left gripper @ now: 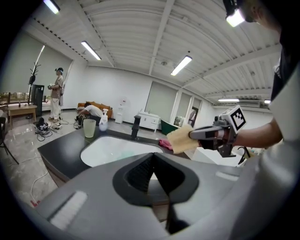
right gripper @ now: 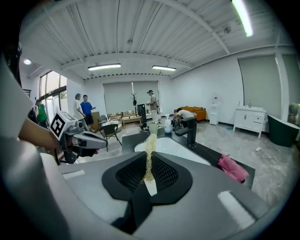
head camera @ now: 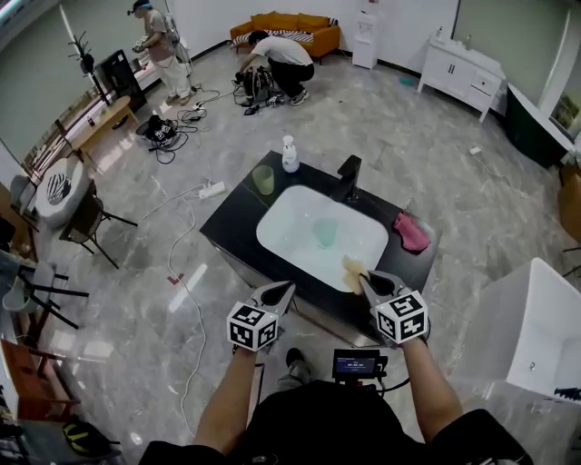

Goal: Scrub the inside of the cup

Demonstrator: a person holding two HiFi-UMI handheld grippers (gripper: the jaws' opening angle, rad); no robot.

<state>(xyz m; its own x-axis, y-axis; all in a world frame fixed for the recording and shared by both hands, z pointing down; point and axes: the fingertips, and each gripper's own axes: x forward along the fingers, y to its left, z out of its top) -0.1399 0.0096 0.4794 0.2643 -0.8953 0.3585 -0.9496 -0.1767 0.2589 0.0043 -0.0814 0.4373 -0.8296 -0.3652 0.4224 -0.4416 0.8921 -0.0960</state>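
Left tongs [head camera: 283, 291] are fully shut, tip against tip, with nothing between them. Right tongs [head camera: 365, 280] are clamped on a yellow mesh cloth [head camera: 351, 269], which stands edge-on between the pads in the right gripper view and hangs over the near rim of the white basin [head camera: 281, 227]. Each marker cube [head camera: 251, 327] carries black-and-white square patterns on its faces; I can read no lettering on them. Both of my operator's bare forearms [head camera: 227, 400] reach forward side by side, wrists level, the tongs pointing at the near edge of the black worktop [head camera: 236, 222] and set apart from each other.

Inside the basin, well clear of both tongs, a teal cup [head camera: 325, 232] stands upright near the middle. Behind the basin a black tap [head camera: 349, 175] rises from the worktop, and a pink cloth [head camera: 410, 232] lies crumpled at the right end. At the far left corner a green cup [head camera: 263, 180] stands upright, with a white pump bottle [head camera: 290, 155] just beyond it. Farther off, one person [head camera: 277, 56] crouches by an orange sofa [head camera: 289, 23] and another [head camera: 162, 45] stands to the left.
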